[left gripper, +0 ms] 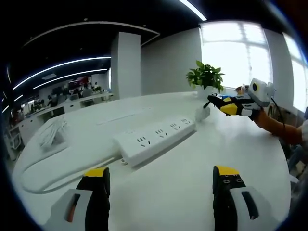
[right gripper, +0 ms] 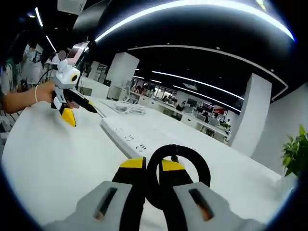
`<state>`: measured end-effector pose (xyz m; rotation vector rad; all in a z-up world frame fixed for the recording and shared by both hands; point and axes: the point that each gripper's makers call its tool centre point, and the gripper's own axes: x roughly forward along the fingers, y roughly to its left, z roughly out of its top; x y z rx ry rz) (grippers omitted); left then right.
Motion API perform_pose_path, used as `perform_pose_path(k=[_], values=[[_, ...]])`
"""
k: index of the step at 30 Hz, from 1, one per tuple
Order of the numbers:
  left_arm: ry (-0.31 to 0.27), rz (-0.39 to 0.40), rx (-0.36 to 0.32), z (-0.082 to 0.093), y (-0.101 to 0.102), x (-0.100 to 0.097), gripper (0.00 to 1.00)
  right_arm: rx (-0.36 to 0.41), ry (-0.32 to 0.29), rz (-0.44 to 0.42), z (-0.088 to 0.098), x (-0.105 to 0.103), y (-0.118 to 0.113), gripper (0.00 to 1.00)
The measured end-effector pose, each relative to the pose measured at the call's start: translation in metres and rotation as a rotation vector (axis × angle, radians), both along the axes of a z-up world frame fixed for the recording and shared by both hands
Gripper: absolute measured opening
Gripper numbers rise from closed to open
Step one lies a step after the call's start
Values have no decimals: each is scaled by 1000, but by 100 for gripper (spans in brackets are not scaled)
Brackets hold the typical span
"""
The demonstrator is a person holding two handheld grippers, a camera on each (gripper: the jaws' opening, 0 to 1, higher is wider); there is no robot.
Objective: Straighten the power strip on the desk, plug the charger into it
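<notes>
A long white power strip (left gripper: 154, 137) lies slantwise on the white desk (left gripper: 192, 192), and its white cord (left gripper: 43, 173) loops off to the left. My left gripper (left gripper: 161, 172) is open just in front of the strip, with nothing between its fingers. At the strip's far end a small white charger (left gripper: 202, 114) sits right under the tips of my right gripper (left gripper: 214, 102). In the right gripper view, the right gripper (right gripper: 153, 164) is shut on a loop of black cable (right gripper: 199, 166). The strip (right gripper: 127, 137) lies beyond it, and the left gripper (right gripper: 79, 111) is held open by a hand.
A potted plant (left gripper: 206, 77) stands at the desk's far edge behind the charger. A bundle of white cables (left gripper: 50, 132) lies at the left, seen as a coil (right gripper: 127, 108) in the right gripper view. A person's orange sleeve (left gripper: 276, 127) reaches in from the right.
</notes>
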<state>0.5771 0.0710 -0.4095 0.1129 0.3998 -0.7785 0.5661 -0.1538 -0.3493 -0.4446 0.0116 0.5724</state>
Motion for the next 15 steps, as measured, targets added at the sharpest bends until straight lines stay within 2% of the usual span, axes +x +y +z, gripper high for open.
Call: perform_pose_path(k=[9,15], values=[[-1,0,-6,0,1,-2,90,9,-51,0,11,-4,8,9],[-1,1,-7,0,2,-1,90,9,-121,4,26,-12,17,9]])
